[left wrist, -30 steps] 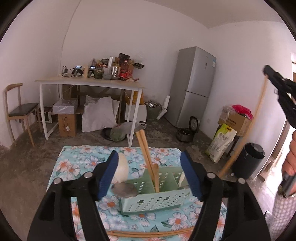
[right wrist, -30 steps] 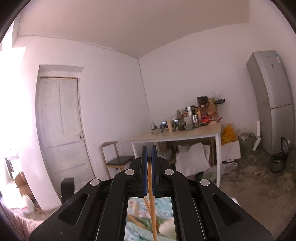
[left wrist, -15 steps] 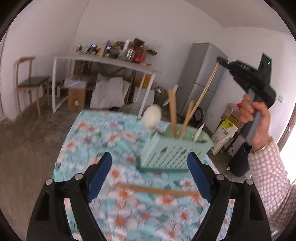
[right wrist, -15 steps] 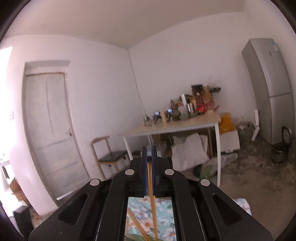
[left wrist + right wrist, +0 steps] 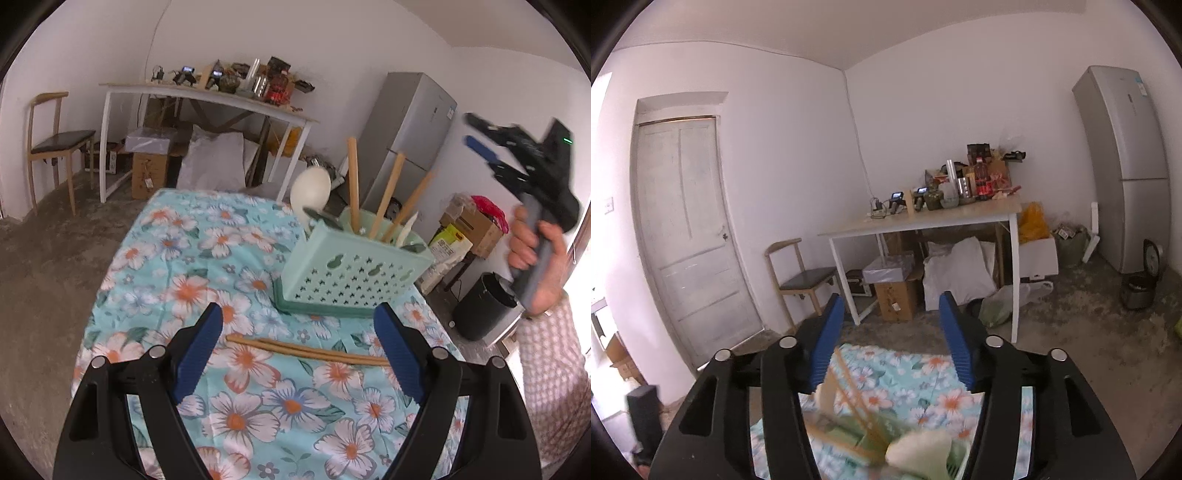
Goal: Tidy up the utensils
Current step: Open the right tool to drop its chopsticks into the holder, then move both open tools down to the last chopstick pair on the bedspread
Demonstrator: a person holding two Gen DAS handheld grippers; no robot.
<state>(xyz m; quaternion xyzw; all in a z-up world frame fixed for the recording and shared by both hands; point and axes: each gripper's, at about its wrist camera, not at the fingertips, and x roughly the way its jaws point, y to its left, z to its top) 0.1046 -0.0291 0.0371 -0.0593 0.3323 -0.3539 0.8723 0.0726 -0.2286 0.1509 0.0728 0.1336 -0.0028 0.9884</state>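
Observation:
A mint green perforated utensil basket (image 5: 351,269) stands on the floral tablecloth (image 5: 177,258). It holds three upright wooden chopsticks (image 5: 353,184), a large white spoon (image 5: 310,188) and a small white one (image 5: 406,229). A pair of chopsticks (image 5: 306,350) lies flat on the cloth in front of the basket. My left gripper (image 5: 298,314) hovers open just above that pair, with nothing between its jaws. My right gripper (image 5: 471,129), held in a hand at the upper right above the basket, is opening and empty. In the right wrist view, the right gripper (image 5: 891,299) looks over the blurred basket (image 5: 849,432) and chopsticks (image 5: 849,384).
Beyond the table are a cluttered white desk (image 5: 207,96) with boxes under it, a wooden chair (image 5: 55,140), a grey fridge (image 5: 413,129), a black bin (image 5: 484,310) and cartons at the right. A white door (image 5: 687,236) is at the left of the right wrist view.
My right gripper was shut on a chopstick; its jaws have come apart and that chopstick now stands in the basket. My left gripper sank toward the pair on the cloth.

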